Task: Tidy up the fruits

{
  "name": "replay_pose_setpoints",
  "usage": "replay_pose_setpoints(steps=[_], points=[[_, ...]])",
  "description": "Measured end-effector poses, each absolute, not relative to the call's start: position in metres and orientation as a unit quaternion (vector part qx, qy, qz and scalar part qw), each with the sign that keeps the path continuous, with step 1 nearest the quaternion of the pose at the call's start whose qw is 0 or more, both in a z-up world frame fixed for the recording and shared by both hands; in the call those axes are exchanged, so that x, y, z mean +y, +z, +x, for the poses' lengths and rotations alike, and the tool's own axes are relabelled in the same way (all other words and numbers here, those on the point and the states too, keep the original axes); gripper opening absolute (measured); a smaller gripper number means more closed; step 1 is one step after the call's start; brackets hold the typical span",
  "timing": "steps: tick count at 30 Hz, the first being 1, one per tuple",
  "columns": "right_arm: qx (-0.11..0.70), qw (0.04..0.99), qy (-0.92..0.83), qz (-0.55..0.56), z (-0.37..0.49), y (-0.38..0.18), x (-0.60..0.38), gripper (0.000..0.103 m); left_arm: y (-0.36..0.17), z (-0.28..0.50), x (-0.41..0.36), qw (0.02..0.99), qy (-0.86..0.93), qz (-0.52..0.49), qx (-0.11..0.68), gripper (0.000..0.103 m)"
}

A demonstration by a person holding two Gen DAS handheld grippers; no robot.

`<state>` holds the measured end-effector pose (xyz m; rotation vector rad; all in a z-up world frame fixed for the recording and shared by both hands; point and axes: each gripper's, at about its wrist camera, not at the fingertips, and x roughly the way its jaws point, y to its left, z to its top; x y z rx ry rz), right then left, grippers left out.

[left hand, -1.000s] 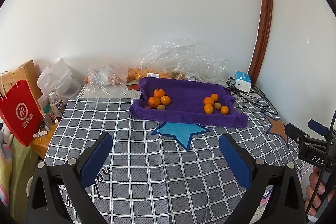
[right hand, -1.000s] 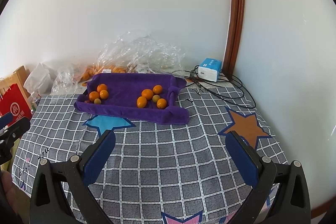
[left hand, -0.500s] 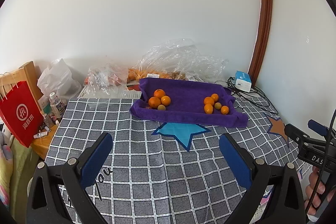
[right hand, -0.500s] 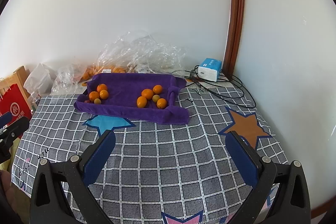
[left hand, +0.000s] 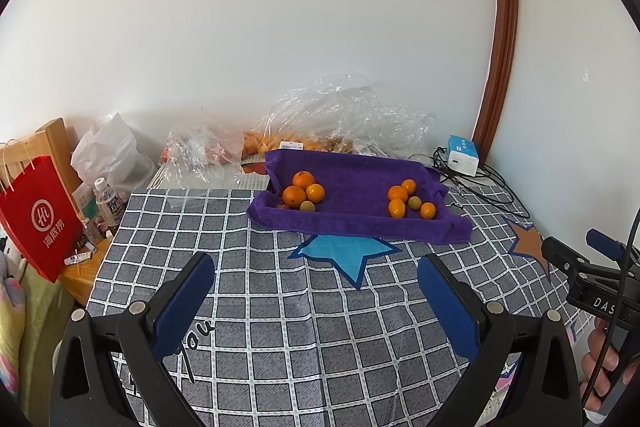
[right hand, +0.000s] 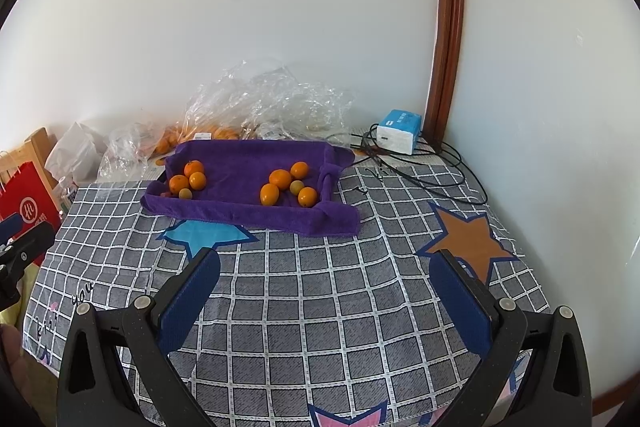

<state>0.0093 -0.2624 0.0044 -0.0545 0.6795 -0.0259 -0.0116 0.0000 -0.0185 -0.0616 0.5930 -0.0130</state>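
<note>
Nothing on the table had shifted since the earlier frames, and both grippers hung where they had been, over the near part of the grey checked tablecloth [left hand: 280, 307] with its coloured stars. Left gripper [left hand: 316, 291], black-framed with blue pads, stood with its jaws wide apart and nothing between them. Right gripper [right hand: 324, 291], of the same make, was likewise spread wide and empty; its tips also showed at the right edge of the left wrist view, with a person's fingers [left hand: 600, 363] around the handle below.

At the far side of the table lay the purple towel [left hand: 356, 183] with raised, rolled edges. On its left part sat a cluster of three orange mandarins [left hand: 303, 189] and one small yellow-green fruit [left hand: 307, 206] touching them. On its right part, well apart from the first group, sat four smaller orange fruits [left hand: 400, 197] around another yellow-green one [left hand: 414, 203].

Behind the towel, against the white wall, were crumpled clear plastic bags [left hand: 340, 115] holding more orange fruit. To the right stood a blue-and-white box [left hand: 463, 155] with black cables [left hand: 480, 183] trailing from it. Off the table's left edge were a red paper bag [left hand: 40, 215] and a small plastic bottle [left hand: 107, 201]
</note>
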Motion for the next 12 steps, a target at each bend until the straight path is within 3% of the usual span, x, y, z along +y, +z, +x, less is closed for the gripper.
replay_pose_setpoints(steps=[12], points=[[0.332,0.943,-0.012,-0.027,0.0088,0.0044,-0.2612,0.103,-0.0165,-0.0104,0.0021,0.957,-0.005,-0.03,0.289,0.102]])
